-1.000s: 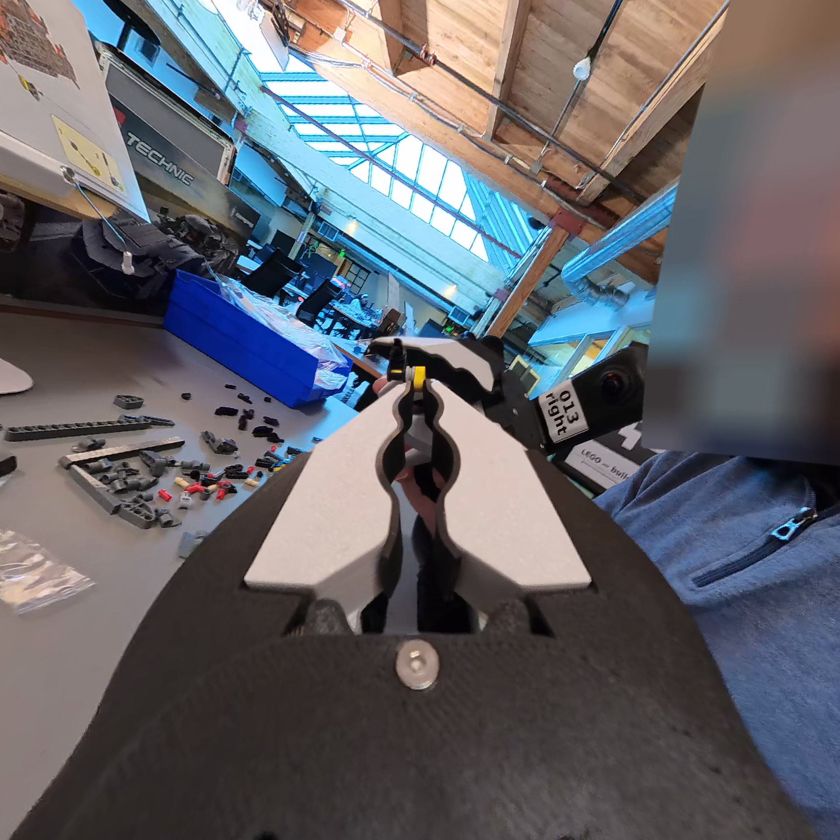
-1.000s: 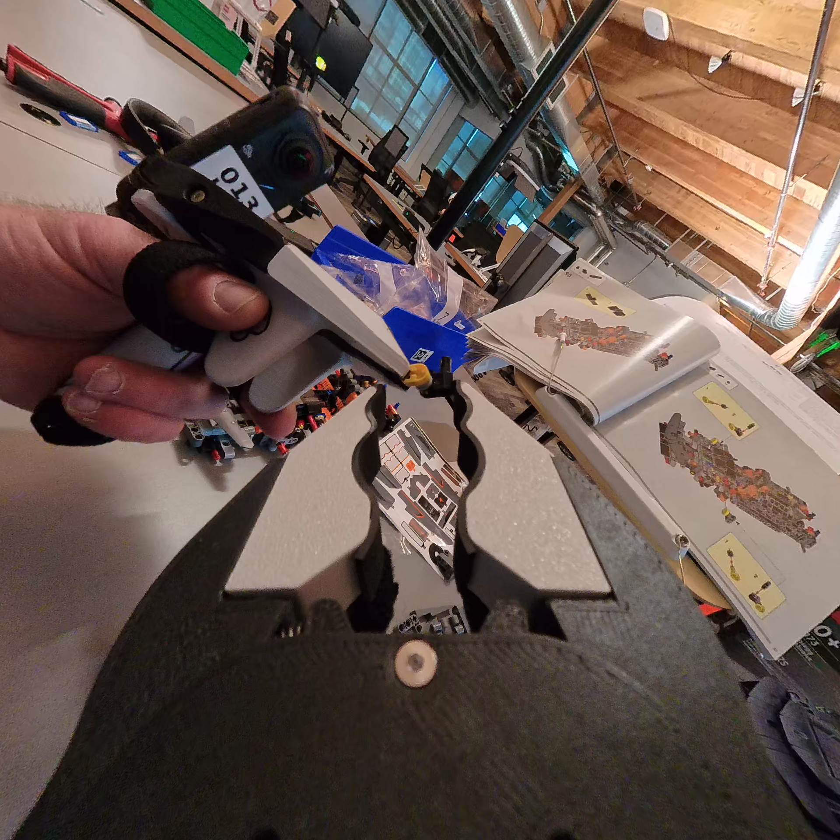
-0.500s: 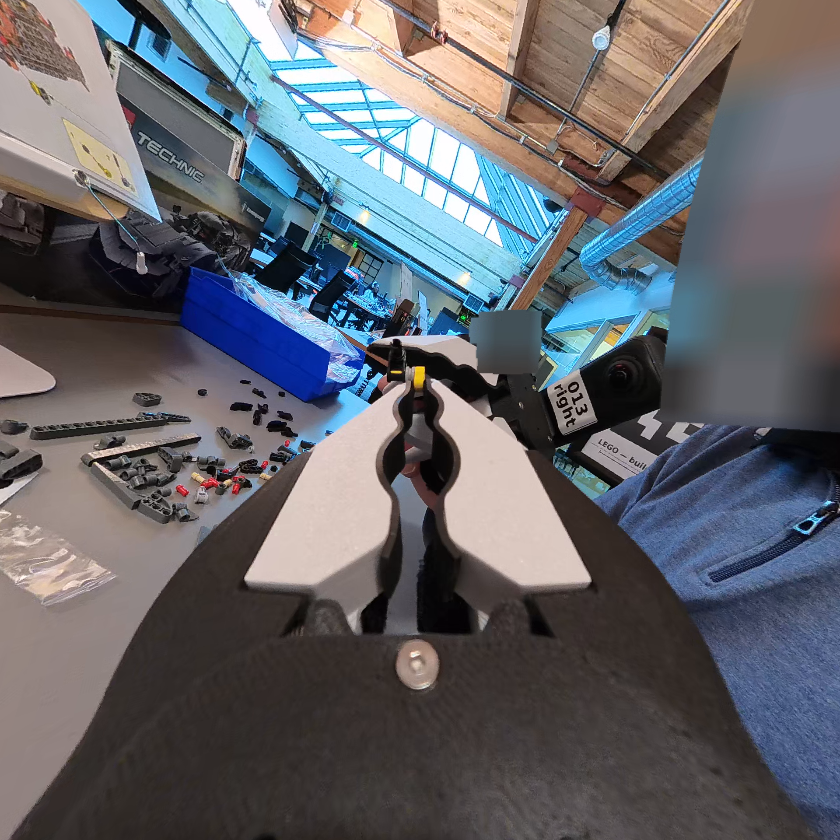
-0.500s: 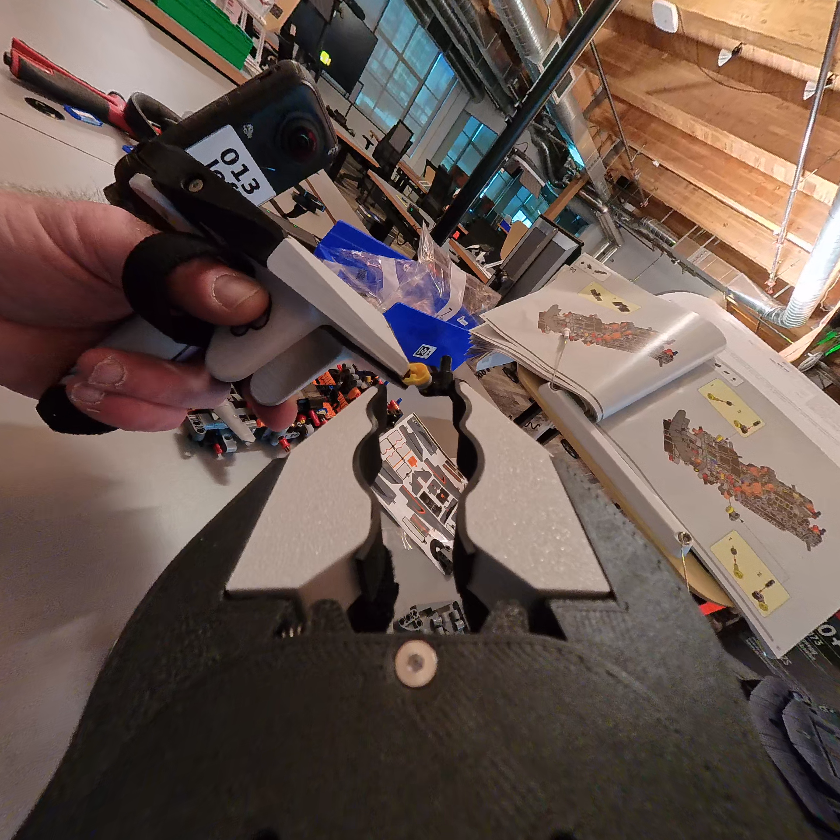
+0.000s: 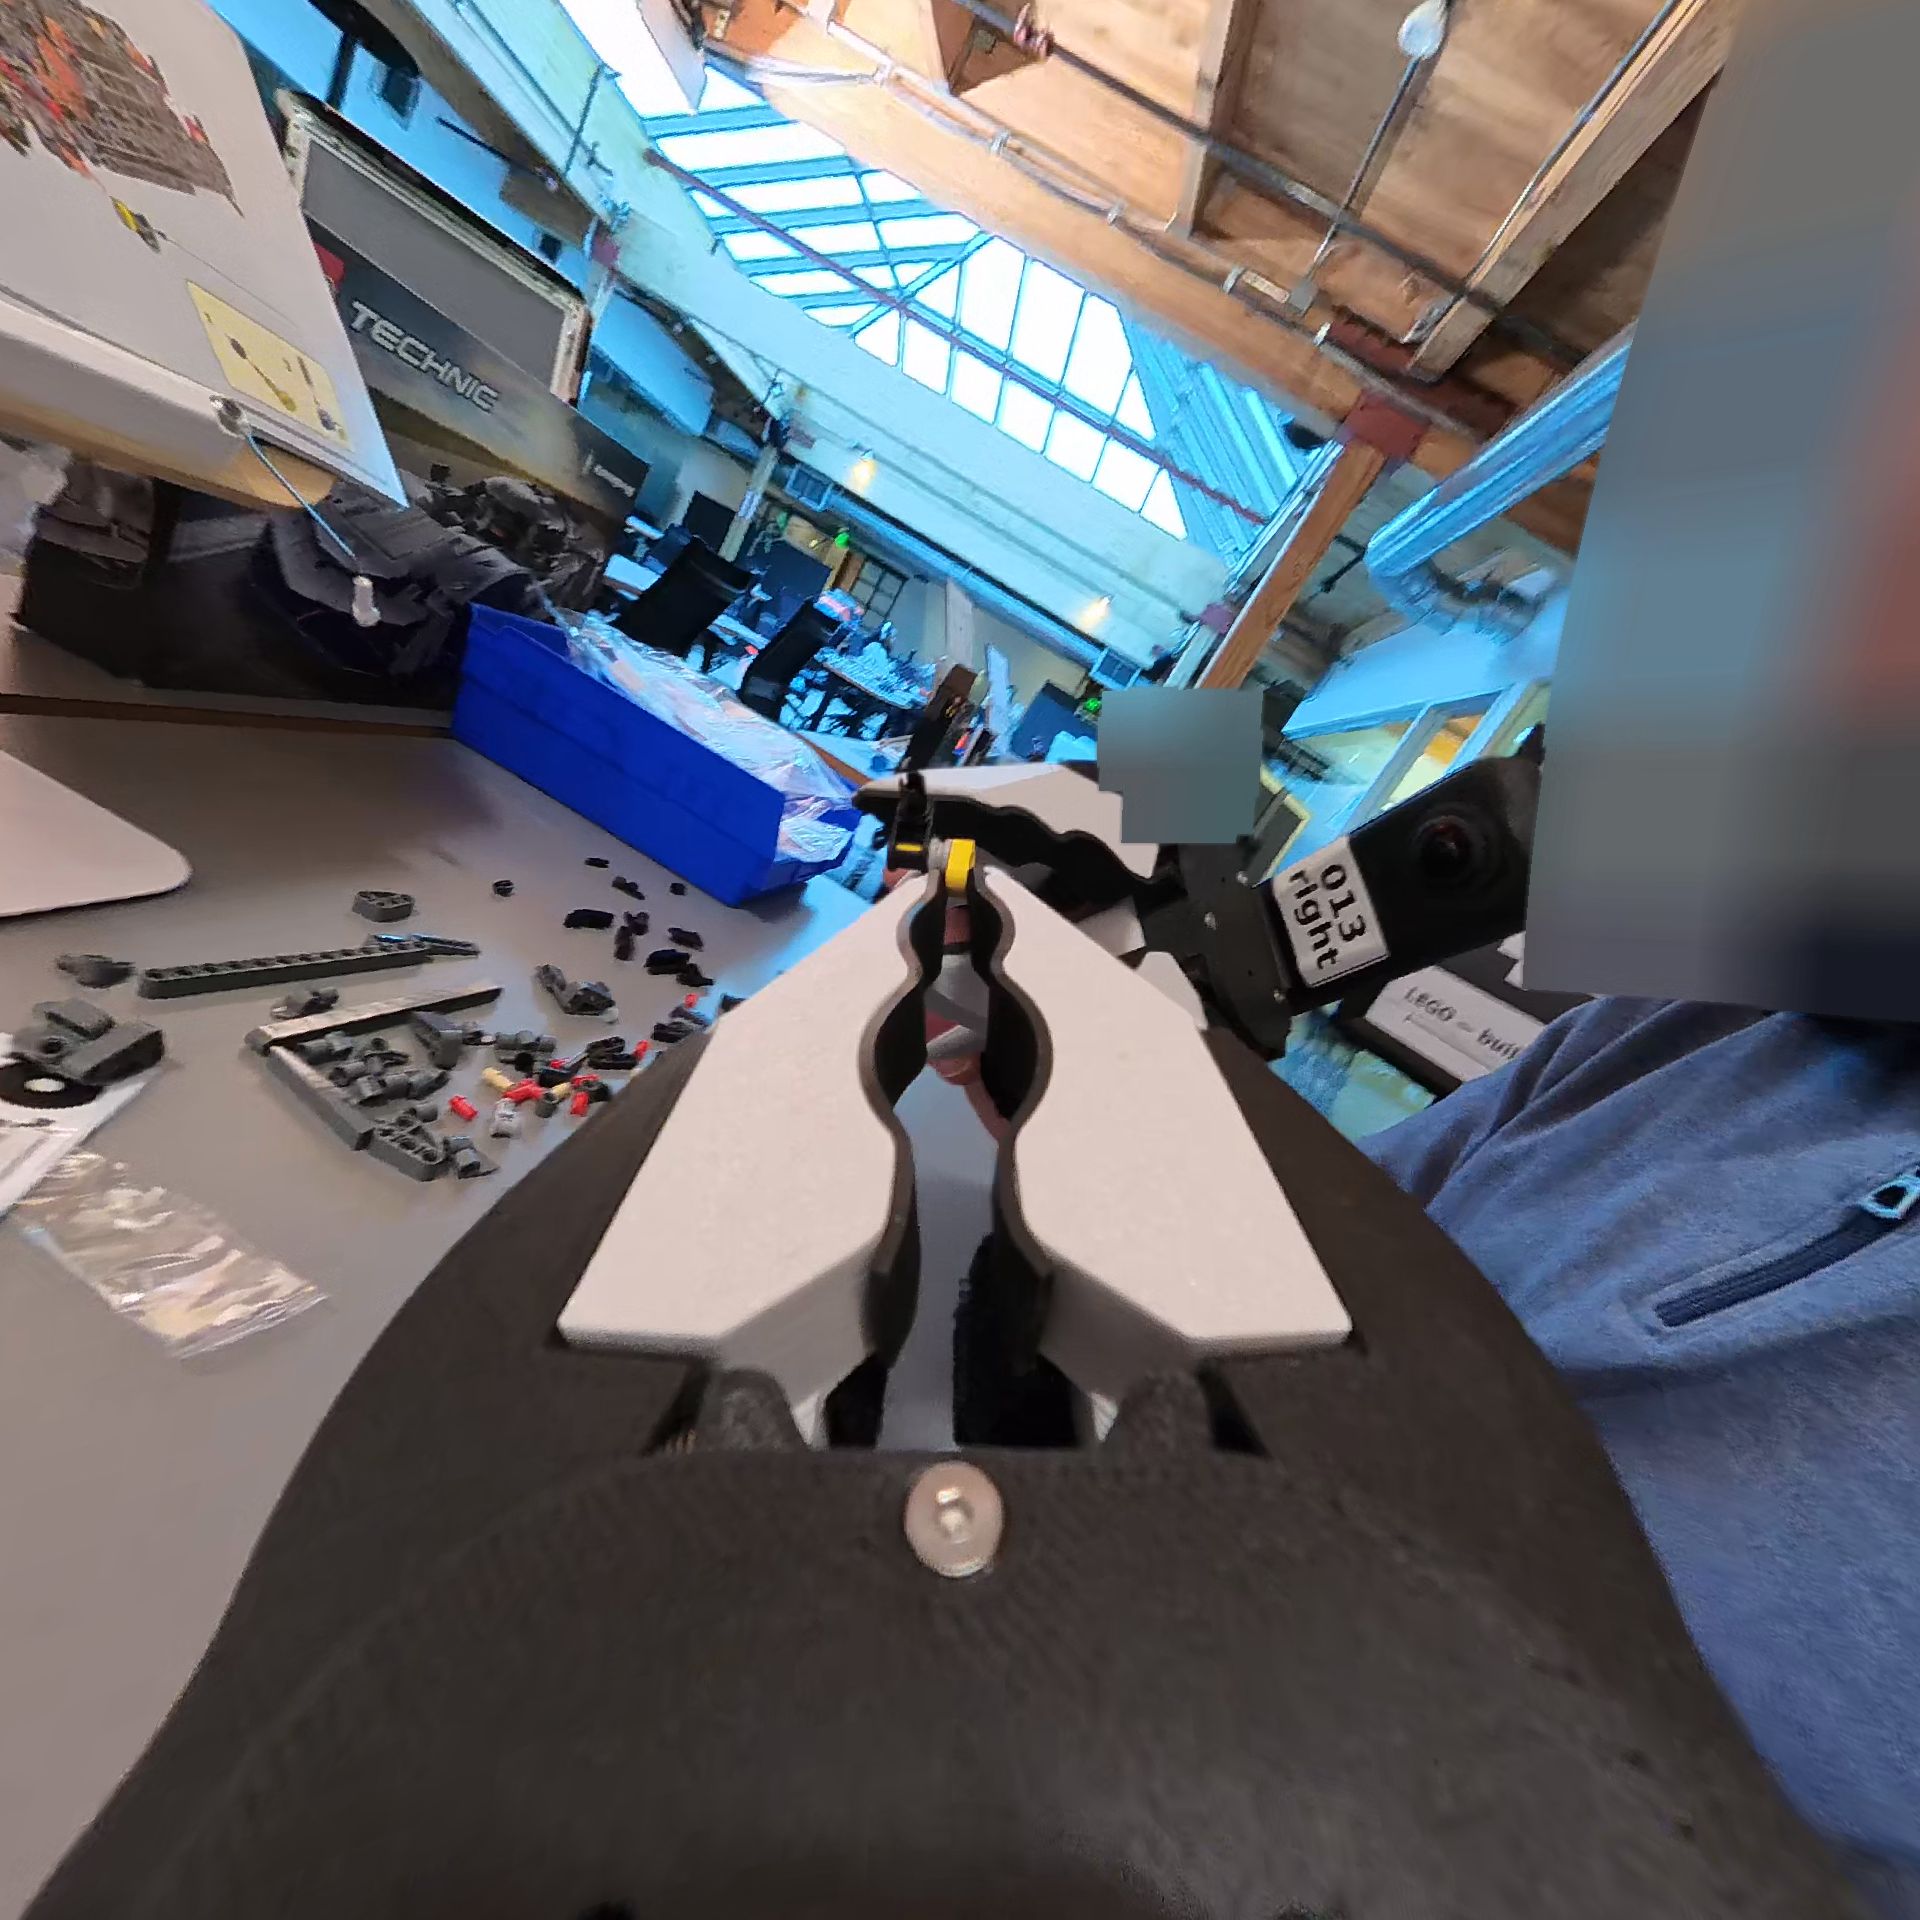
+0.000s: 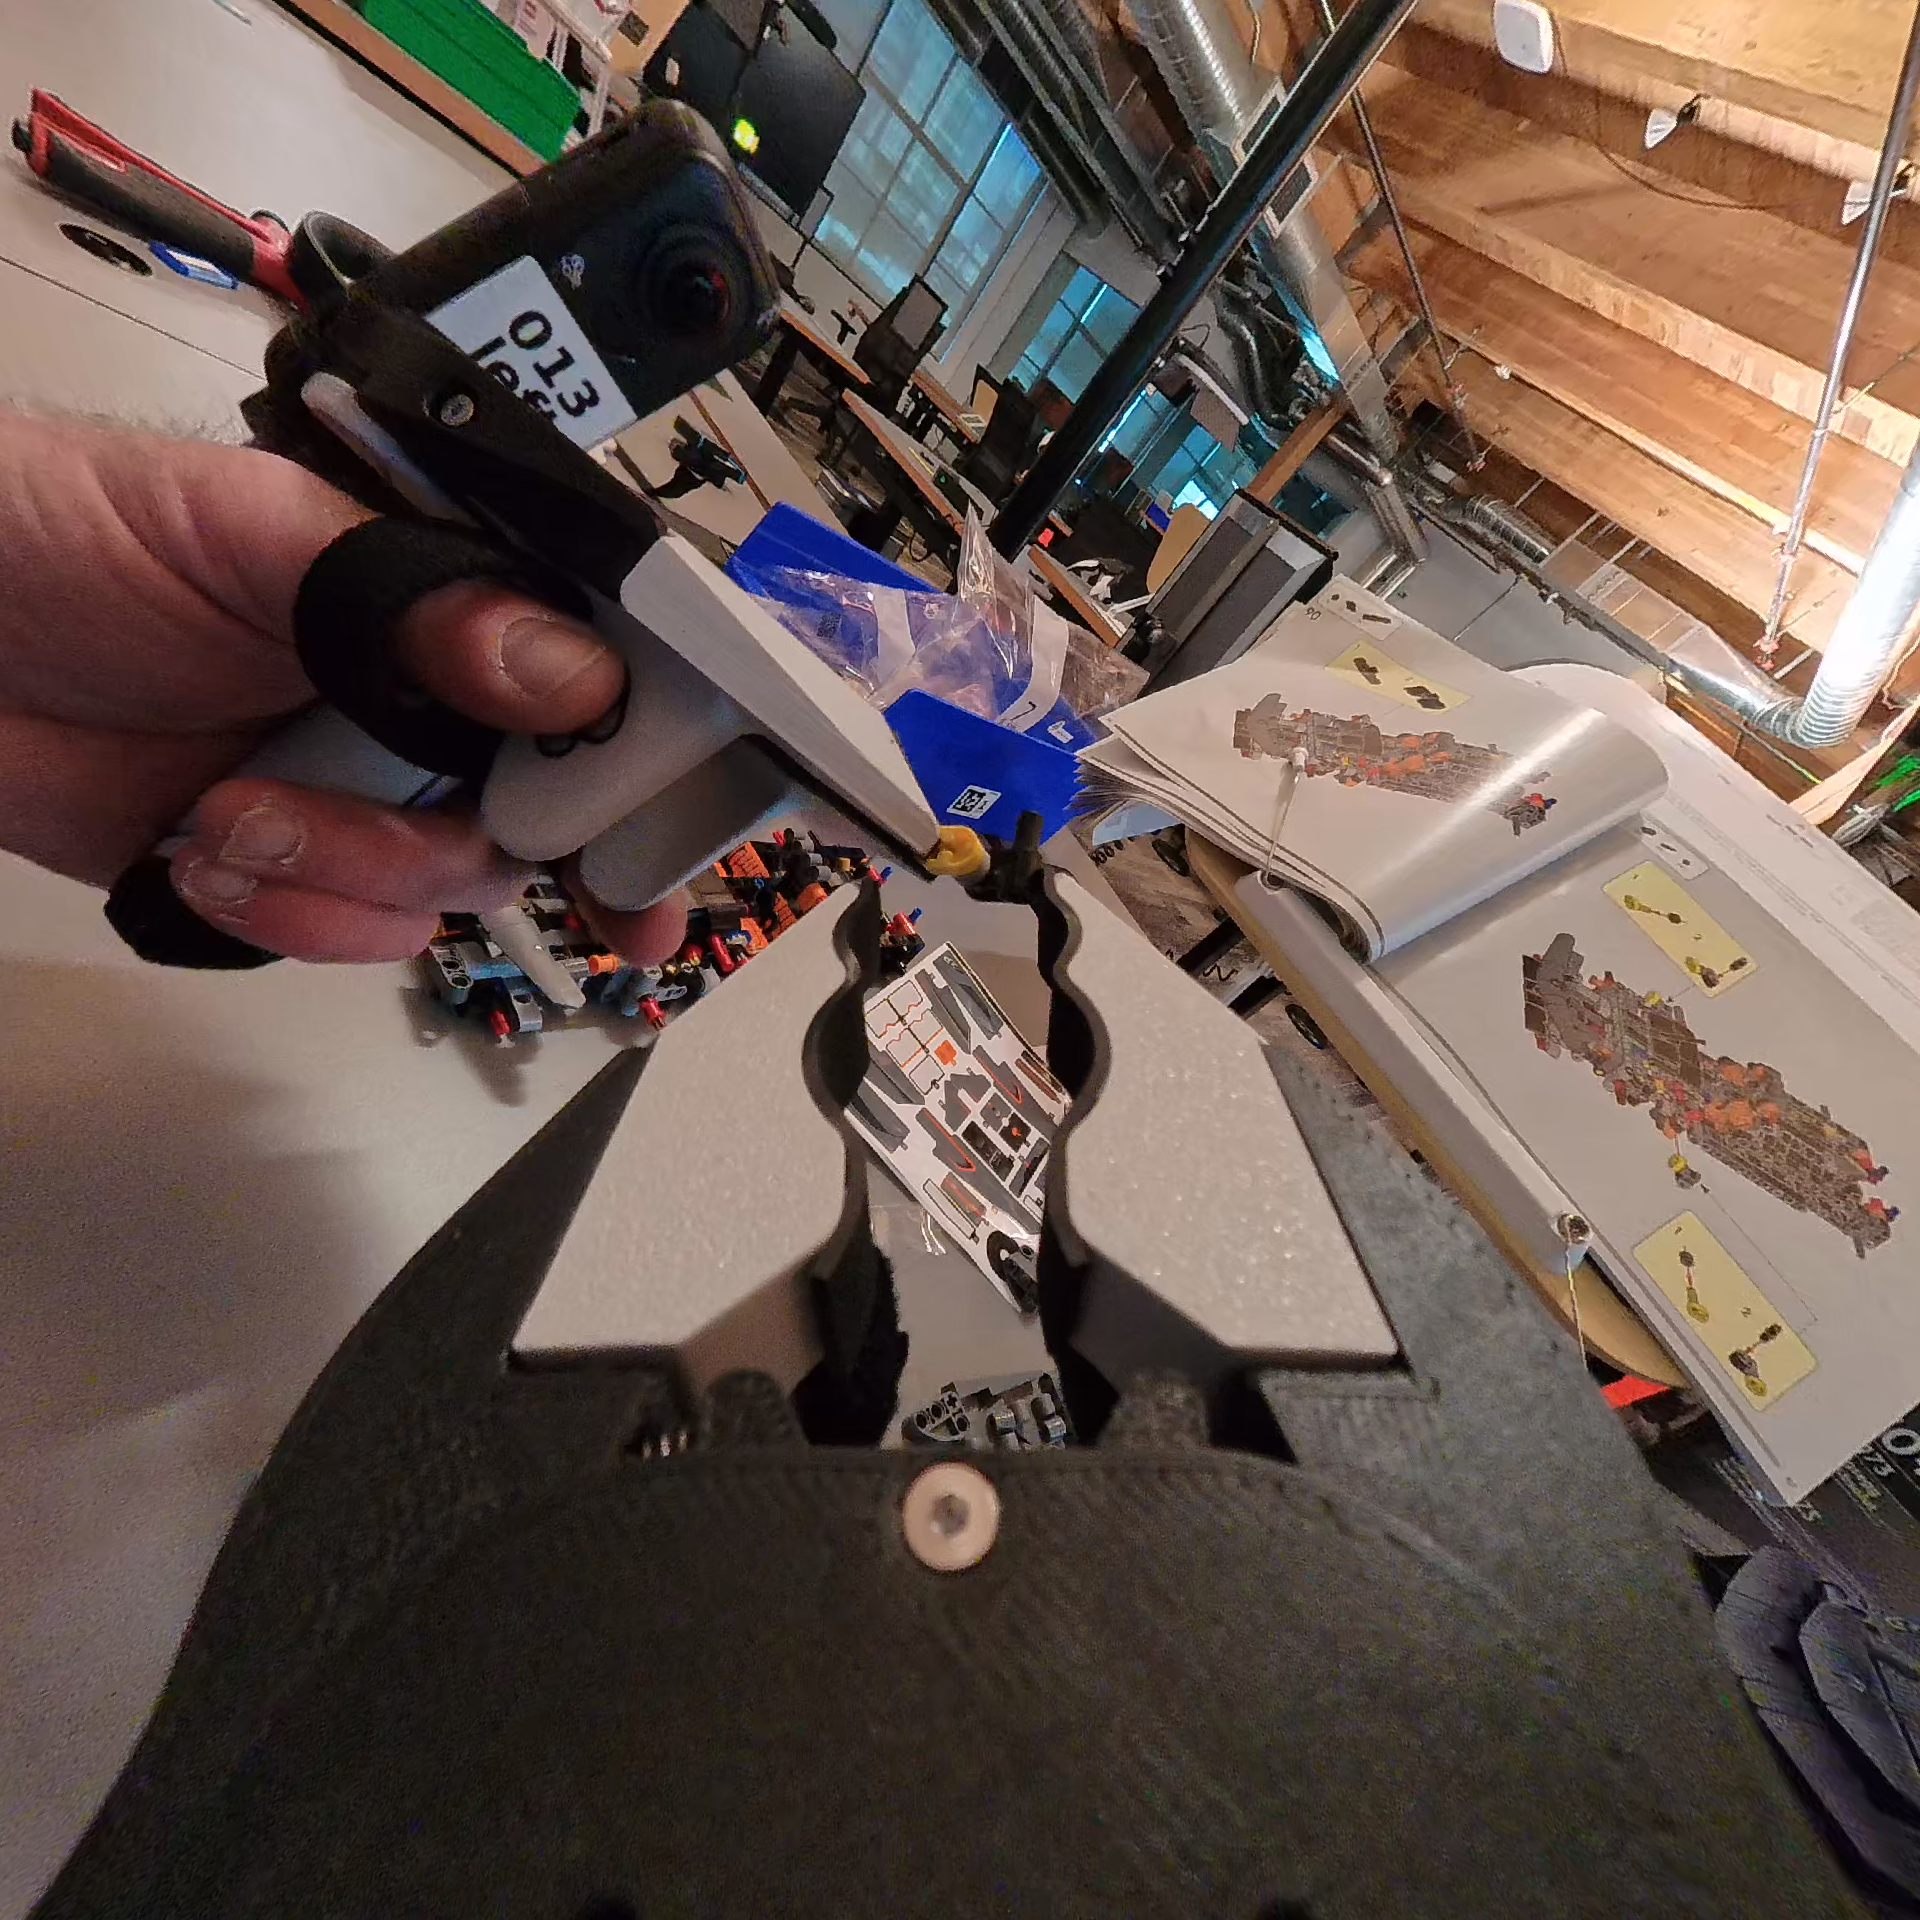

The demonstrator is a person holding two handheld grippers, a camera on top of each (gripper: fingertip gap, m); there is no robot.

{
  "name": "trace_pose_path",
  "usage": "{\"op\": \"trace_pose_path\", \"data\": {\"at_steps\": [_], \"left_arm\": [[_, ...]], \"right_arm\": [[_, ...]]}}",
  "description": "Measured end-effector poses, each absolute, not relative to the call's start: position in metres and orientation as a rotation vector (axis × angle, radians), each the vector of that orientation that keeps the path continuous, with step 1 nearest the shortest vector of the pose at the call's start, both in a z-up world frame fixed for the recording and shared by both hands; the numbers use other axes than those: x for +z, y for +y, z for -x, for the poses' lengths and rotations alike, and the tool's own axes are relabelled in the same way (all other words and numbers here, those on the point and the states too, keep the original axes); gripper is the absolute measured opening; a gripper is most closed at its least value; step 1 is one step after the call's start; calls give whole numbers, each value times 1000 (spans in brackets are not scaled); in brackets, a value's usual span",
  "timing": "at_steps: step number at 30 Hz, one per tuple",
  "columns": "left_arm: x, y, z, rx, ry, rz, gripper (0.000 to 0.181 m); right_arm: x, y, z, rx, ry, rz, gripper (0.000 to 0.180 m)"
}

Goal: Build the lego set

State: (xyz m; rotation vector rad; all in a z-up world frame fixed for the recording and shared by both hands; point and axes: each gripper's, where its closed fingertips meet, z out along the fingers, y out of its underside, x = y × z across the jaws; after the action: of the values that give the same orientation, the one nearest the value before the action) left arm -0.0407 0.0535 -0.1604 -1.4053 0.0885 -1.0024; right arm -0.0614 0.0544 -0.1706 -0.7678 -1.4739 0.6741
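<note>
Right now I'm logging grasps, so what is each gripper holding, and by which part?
The left gripper pinches a small yellow piece at its fingertips. The right gripper pinches a small black piece by its lower end.

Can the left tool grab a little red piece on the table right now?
Probably not yet. The left tool is already shut on a yellow piece and is raised above the red pieces, so it would have to let go first.

Each gripper, left gripper (image 5: 954,883) and right gripper (image 6: 951,883), was built of two pale grey fingers with wavy black-lined inner edges, set in a textured black housing fastened by one silver screw (image 5: 953,1520) at 6 o'clock. A blue zipped sleeve (image 5: 1704,1299) was worn at 3 o'clock.
</note>
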Motion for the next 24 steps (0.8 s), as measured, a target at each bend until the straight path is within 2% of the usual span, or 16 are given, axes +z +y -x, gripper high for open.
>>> {"op": "trace_pose_path", "data": {"at_steps": [13, 24], "left_arm": [[-176, 55, 46, -750, 251, 1696, 2], [-192, 42, 44, -280, 609, 1912, 2]], "right_arm": [[-168, 53, 56, 673, -1484, 729, 30], [-183, 37, 55, 716, -1654, 673, 28]]}}
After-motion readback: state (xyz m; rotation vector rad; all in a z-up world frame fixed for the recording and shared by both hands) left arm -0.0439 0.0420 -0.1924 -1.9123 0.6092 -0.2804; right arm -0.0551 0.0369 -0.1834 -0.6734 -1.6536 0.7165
